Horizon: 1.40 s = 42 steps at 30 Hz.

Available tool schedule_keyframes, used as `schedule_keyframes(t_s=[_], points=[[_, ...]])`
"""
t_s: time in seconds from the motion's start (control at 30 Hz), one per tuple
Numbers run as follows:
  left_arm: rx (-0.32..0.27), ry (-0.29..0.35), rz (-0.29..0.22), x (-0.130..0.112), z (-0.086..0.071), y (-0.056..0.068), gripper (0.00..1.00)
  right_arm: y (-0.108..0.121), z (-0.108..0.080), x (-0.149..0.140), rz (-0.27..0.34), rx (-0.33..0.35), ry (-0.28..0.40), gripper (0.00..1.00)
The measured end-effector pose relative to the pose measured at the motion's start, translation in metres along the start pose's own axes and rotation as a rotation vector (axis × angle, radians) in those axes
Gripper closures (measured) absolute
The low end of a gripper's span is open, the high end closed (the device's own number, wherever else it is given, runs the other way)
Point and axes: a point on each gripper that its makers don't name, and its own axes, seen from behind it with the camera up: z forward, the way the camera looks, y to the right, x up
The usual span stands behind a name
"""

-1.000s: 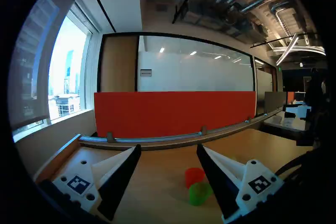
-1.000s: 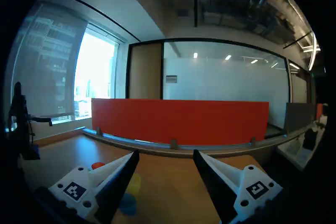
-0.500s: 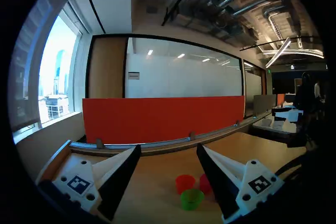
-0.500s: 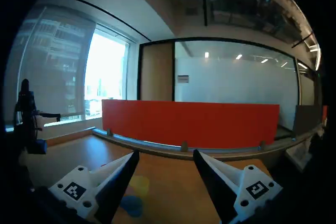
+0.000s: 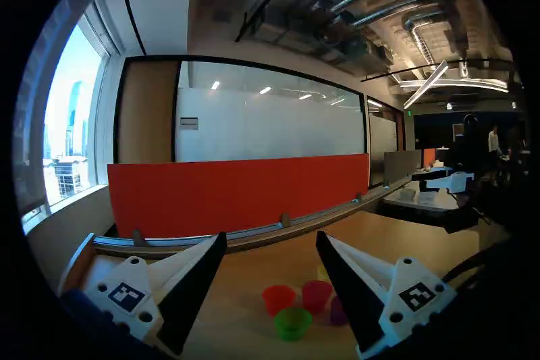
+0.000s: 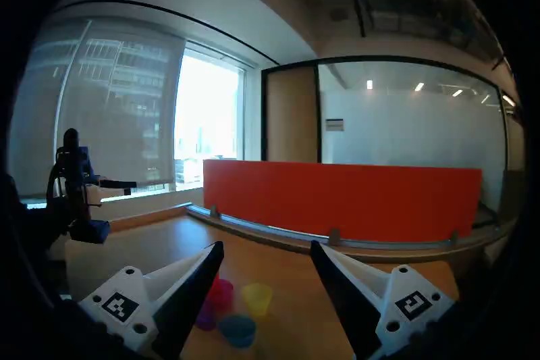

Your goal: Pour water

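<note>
Both cameras have swung since a second ago: in the left gripper view the cups have slid leftward into the gap between the fingers and more of them have come into sight, and in the right gripper view the cluster has moved from behind the left finger toward the middle.

The left gripper [image 5: 268, 234] has its fingers spread wide, with nothing between them and nothing touched. The right gripper [image 6: 265, 244] is spread just as wide and is also empty, held above the desk.

In the left gripper view the red cup [image 5: 278, 298], green cup [image 5: 293, 323], pink cup [image 5: 316, 294] and purple cup [image 5: 336, 311] stand close together on the desk [image 5: 243, 306], low in the frame between the fingertips; the purple one is partly behind the right finger. In the right gripper view the yellow cup [image 6: 256, 298] and blue cup [image 6: 237, 329] stand beside the pink and purple ones, near the left finger. Every cup is upright, long axis vertical, mouth up. Whether any holds water cannot be told.

The desk is light wood, edged at the back by a metal rail and an orange partition [image 5: 236, 194]. Behind that is a frosted glass wall [image 5: 270, 123] with a wooden door panel beside it, a bright window [image 5: 64, 150] on the left, and bare ceiling pipes [image 5: 378, 2] overhead. A dark stand with a blue part [image 6: 75, 191] is at the left edge of the right gripper view.
</note>
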Motion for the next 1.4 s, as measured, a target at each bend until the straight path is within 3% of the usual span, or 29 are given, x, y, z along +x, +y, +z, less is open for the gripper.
schedule_keyframes(t_s=[0.17,0.37,0.67,1.07,1.4], points=[[-0.033,-0.012,-0.010,-0.004,0.004,0.000,0.02,-0.008,0.002,-0.001,-0.009,0.049,-0.009,0.01],[-0.045,-0.033,0.015,-0.008,0.007,-0.003,0.02,-0.016,0.003,0.004,0.007,0.103,-0.023,0.01],[-0.144,-0.052,0.029,-0.013,0.012,0.014,0.02,-0.031,0.008,-0.007,-0.033,0.184,-0.058,0.01],[-0.212,-0.138,0.021,-0.047,0.018,0.015,0.02,-0.041,0.015,-0.036,-0.060,0.250,-0.145,0.01],[-0.250,-0.224,0.034,-0.084,0.023,0.013,0.02,-0.038,0.022,-0.068,-0.092,0.255,-0.211,0.01]])
